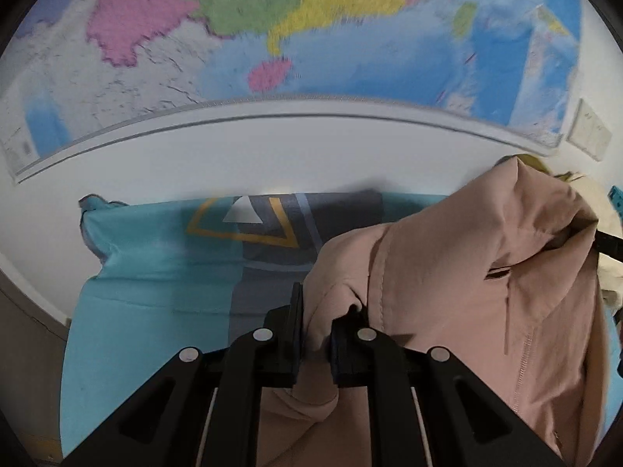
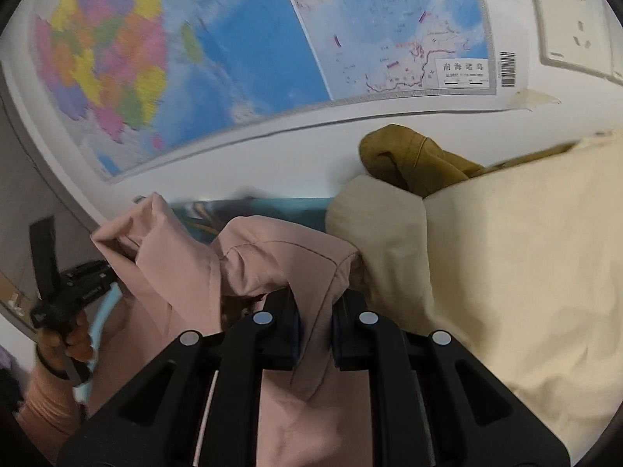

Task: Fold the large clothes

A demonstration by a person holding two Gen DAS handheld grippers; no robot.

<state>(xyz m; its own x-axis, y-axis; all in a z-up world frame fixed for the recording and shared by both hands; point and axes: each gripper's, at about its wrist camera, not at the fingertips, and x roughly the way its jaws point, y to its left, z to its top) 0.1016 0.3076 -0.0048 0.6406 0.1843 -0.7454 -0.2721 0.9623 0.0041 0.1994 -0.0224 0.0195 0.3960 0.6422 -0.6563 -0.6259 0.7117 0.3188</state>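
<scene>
A large pink garment (image 1: 447,280) with a zipper and hood hangs bunched over the teal bedspread (image 1: 128,292). My left gripper (image 1: 316,319) is shut on a fold of its cloth, which runs between the black fingers. In the right wrist view the same pink garment (image 2: 272,268) drapes over my right gripper (image 2: 316,311), which is shut on another fold of it. The other gripper (image 2: 74,295), held by a person's hand, shows at the far left of that view beside the pink cloth.
A cream garment (image 2: 506,272) and a mustard one (image 2: 409,159) are piled at the right against the white wall. A coloured map (image 1: 272,31) hangs on the wall above the bed. A wall socket (image 2: 572,19) sits at the upper right.
</scene>
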